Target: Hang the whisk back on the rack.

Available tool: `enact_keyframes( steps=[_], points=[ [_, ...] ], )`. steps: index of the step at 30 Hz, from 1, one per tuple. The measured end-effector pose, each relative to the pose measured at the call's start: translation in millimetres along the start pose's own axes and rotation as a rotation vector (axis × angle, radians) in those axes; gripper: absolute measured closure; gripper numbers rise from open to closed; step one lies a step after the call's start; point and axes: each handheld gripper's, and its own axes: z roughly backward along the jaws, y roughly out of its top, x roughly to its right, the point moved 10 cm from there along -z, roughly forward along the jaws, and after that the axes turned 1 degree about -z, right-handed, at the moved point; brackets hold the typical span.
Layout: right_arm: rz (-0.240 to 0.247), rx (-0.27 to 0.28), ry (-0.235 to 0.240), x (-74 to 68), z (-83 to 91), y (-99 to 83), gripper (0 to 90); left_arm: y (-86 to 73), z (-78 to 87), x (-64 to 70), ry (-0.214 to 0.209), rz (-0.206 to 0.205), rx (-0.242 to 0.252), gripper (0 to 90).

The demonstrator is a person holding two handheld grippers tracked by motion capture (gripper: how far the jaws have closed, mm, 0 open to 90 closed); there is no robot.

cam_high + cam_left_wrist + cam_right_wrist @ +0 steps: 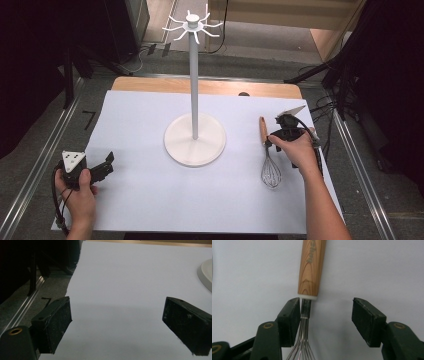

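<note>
High view shows the whisk [268,157] lying on the white sheet [150,190] at the right side of the table, wooden handle to the far side and wire head to the near side, right of the white stand [194,135]. The right gripper [274,141] is down at the whisk, near the place where handle and wires join. Right gripper view shows its jaws wide apart around the metal neck [305,308]; one jaw touches the neck, the other is well apart, so nothing is clamped. The left gripper [106,167] is at the near left, well apart from the whisk, jaws wide open and holding nothing.
</note>
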Motion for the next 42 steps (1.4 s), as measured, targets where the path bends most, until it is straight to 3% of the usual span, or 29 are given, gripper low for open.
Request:
enact_keyframes(
  steps=[12,18,29,37,42],
  points=[
    [0.010,-0.045,0.003,-10.5,-0.6,-17.5,55.2,0.1,-0.2,-0.1,0.001,0.001,0.001,9.4],
    [-0.010,-0.068,0.016,-16.3,-3.9,-22.7,64.1,0.0,-0.1,-0.2,0.001,0.002,-0.001,9.4],
    [-0.013,-0.103,-0.029,-19.6,-14.9,-25.8,80.1,0.1,-0.5,0.0,0.000,0.004,0.000,9.4],
    [-0.009,-0.081,-0.041,-20.1,-15.3,-24.9,83.2,0.1,-0.5,0.0,-0.002,0.006,-0.001,9.4],
    [-0.001,-0.042,-0.012,-24.0,-13.1,-25.6,83.8,0.1,-0.5,0.0,-0.002,0.006,-0.001,9.4]
  ],
)
